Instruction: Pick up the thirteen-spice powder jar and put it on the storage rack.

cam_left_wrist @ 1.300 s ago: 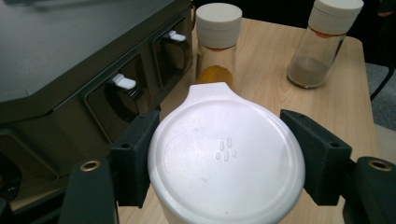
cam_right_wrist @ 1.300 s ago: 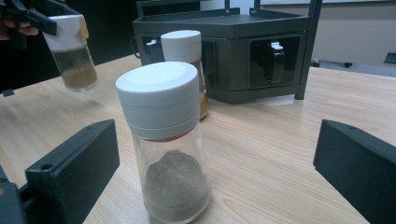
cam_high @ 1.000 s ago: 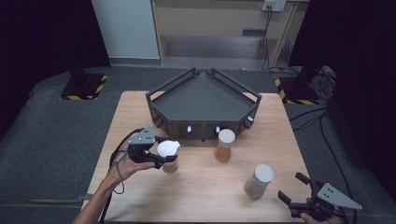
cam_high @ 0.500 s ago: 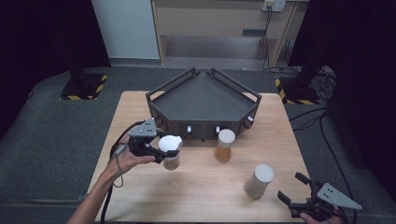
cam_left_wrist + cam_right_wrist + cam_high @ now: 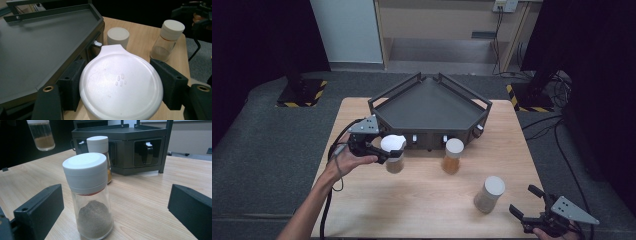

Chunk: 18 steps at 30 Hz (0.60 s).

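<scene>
Your left gripper [image 5: 384, 156] is clamped on the white lid of a spice jar [image 5: 394, 162], both pads [image 5: 72, 87] pressing its rim, and the jar hangs upright, clear of the table [image 5: 422, 210]. Nearest to it lies the front edge of the dark corner rack [image 5: 429, 107], just beyond and slightly toward the table's middle; the rack's flat top sits near jar-base level, so the coming placement turns on that height relation. Your right gripper [image 5: 534, 207] stands wide open and empty at the near right corner, its jaws facing the pepper jar [image 5: 91, 195], which stands upright just ahead. Farther off, an amber jar [image 5: 453, 156] stands against the rack front.
</scene>
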Tool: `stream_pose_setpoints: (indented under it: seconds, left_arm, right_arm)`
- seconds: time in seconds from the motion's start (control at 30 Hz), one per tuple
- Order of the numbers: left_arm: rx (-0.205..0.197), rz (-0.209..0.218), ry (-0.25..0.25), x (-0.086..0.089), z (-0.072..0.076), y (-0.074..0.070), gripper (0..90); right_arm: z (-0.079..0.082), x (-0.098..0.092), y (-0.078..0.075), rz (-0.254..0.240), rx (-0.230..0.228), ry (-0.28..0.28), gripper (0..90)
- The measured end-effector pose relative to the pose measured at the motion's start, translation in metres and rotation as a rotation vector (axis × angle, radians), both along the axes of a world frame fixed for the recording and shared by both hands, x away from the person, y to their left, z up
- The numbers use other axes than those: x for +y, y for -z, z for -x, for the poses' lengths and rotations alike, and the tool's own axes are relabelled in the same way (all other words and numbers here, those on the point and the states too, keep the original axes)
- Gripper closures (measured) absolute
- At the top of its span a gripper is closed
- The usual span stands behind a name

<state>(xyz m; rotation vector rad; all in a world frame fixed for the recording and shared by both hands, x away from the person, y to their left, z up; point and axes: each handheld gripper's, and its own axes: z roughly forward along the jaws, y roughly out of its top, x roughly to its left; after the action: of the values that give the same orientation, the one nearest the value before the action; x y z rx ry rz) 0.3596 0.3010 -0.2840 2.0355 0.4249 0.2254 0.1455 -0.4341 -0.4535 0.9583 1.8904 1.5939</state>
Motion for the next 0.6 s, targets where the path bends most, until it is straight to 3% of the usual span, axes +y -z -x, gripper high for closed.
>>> stream_pose_setpoints:
  seconds: [0.3,0.6]
  left_arm:
    - [-0.004,0.017,-0.043,0.001,-0.008,-0.013,30.6]
    - [-0.018,0.017,-0.115,-0.004,-0.019,-0.035,30.6]
  right_arm:
    - [0.0,0.0,0.0,-0.001,0.001,0.003,1.0]
    - [0.0,0.0,0.0,-0.001,0.001,0.002,1.0]
